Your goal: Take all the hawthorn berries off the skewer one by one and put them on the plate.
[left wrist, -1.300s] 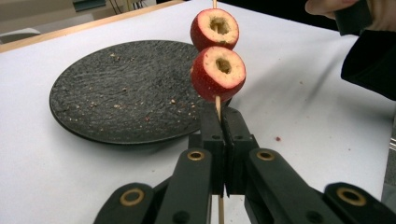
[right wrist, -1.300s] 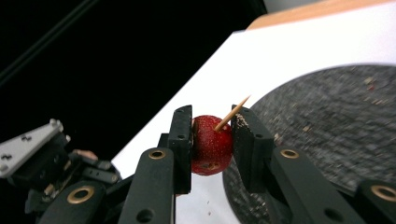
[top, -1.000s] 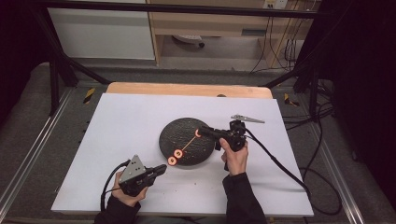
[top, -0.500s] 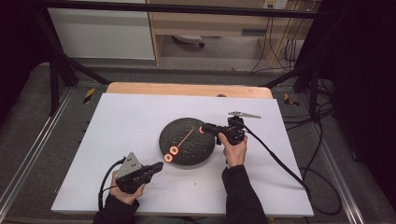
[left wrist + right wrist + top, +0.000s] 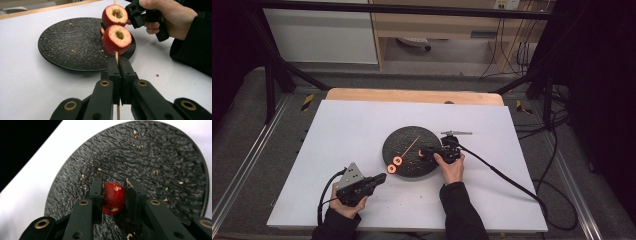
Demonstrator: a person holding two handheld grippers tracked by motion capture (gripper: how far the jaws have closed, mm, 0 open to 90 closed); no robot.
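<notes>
My left gripper [image 5: 117, 60] is shut on a thin wooden skewer [image 5: 116, 55] that carries two cored red fruits [image 5: 116, 40], held low over the near edge of a black round plate [image 5: 70, 42]. From above, the left gripper [image 5: 382, 176] sits at the plate's near left, and the skewer [image 5: 409, 145] slants up across the plate [image 5: 399, 140]. My right gripper [image 5: 113, 187] is shut on a third red fruit [image 5: 113, 196], just above the plate [image 5: 155, 152]. In the high view this right gripper [image 5: 422, 151] is over the plate's right part.
The plate lies on a white table cover [image 5: 342, 130] with a wooden edge [image 5: 412, 95] at the back. Crumbs are scattered on the plate and near it. A black cable [image 5: 507, 175] trails right from the right gripper. Metal frame rails flank the table.
My right gripper has come down and nearer to the plate with the red fruit in it. The left gripper and its skewer have barely moved.
</notes>
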